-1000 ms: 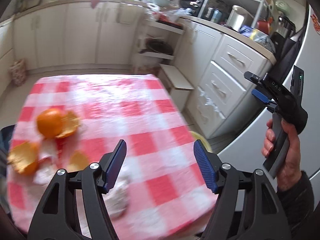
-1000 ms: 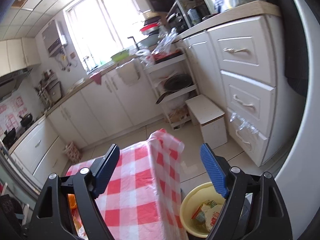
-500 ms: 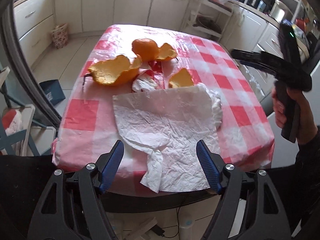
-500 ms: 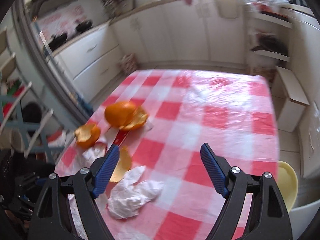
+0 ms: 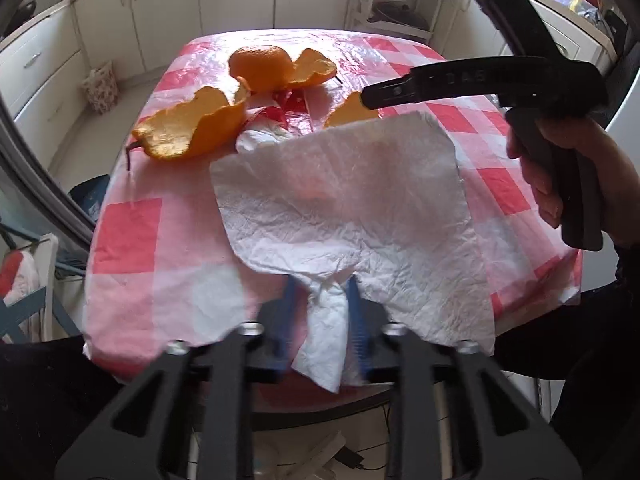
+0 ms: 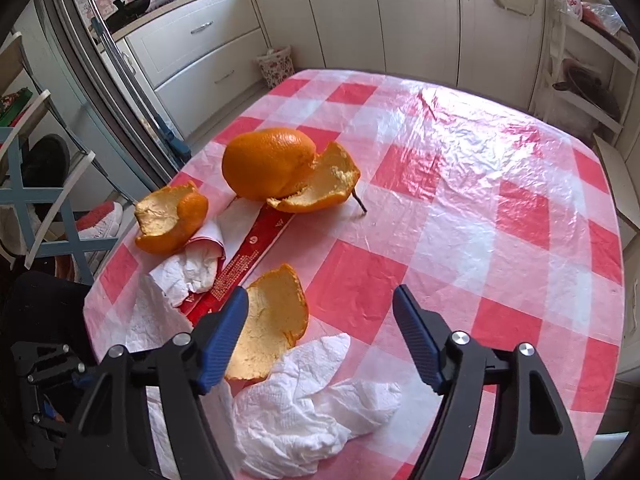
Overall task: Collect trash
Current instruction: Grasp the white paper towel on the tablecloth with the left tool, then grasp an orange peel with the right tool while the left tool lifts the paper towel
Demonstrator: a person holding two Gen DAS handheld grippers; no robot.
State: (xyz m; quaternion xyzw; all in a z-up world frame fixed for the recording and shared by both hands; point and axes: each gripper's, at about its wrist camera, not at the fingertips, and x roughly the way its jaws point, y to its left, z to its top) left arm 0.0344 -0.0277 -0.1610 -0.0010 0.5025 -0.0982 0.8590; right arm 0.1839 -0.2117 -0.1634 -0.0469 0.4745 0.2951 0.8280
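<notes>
My left gripper (image 5: 320,320) is shut on the near corner of a large white paper towel (image 5: 344,208) that spreads over the red checked table (image 5: 128,236). My right gripper (image 6: 320,336) is open above the table, over an orange peel piece (image 6: 268,324) and the crumpled towel (image 6: 312,412). It also shows in the left wrist view (image 5: 480,84), held in a hand. A whole orange with peel (image 6: 272,168), a second peel cup (image 6: 172,216), a red wrapper (image 6: 248,264) and a small crumpled tissue (image 6: 188,276) lie at the left of the table.
White kitchen cabinets (image 6: 360,12) stand behind the table. A blue chair (image 6: 44,200) stands left of it. Open shelves (image 6: 588,72) are at the right. The table's near edge (image 5: 280,384) lies just beyond my left fingers.
My left jaws have closed on the paper towel's near corner. My right gripper has moved in lower and closer over the peel and towel.
</notes>
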